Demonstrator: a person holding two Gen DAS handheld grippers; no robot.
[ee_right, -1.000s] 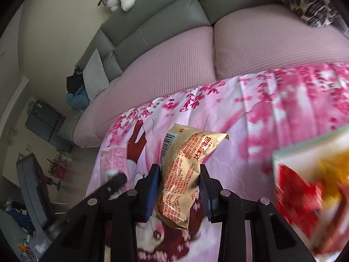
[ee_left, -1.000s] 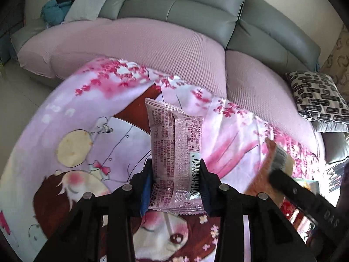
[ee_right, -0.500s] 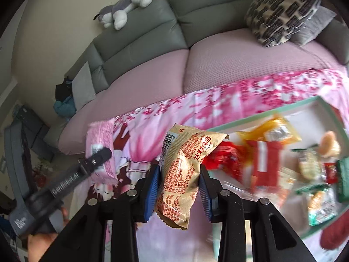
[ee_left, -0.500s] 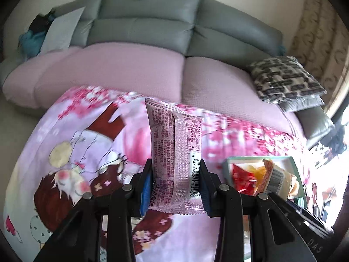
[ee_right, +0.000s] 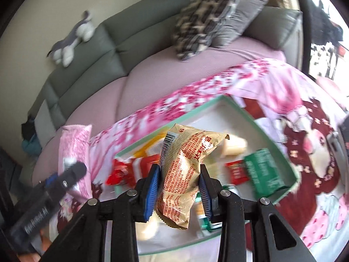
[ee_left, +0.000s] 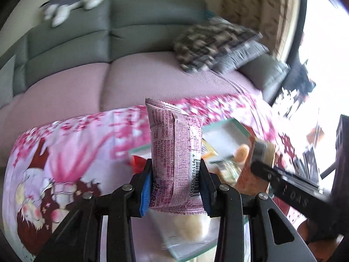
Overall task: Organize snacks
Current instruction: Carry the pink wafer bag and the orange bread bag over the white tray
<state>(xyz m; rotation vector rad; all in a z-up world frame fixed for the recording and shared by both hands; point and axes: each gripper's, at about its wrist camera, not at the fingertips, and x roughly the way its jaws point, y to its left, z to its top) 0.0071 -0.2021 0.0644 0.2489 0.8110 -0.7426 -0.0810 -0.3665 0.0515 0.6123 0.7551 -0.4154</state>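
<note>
My left gripper is shut on a pink snack packet that stands upright between its blue pads. My right gripper is shut on a tan snack packet with red print. Both hang over a mint-green box that holds several snacks, red, yellow and green ones among them. In the left wrist view the box lies behind and below the pink packet, and the right gripper crosses at the right with the tan packet. In the right wrist view the left gripper with the pink packet sits at the left.
The box rests on a pink cartoon-print cloth over a table. Behind it stands a grey sofa with pink seat covers, patterned cushions and a plush toy. A bright window is at the right.
Both grippers have swung right across the cloth, each keeping its packet. The green box, first only at the edge of view, now lies under both of them.
</note>
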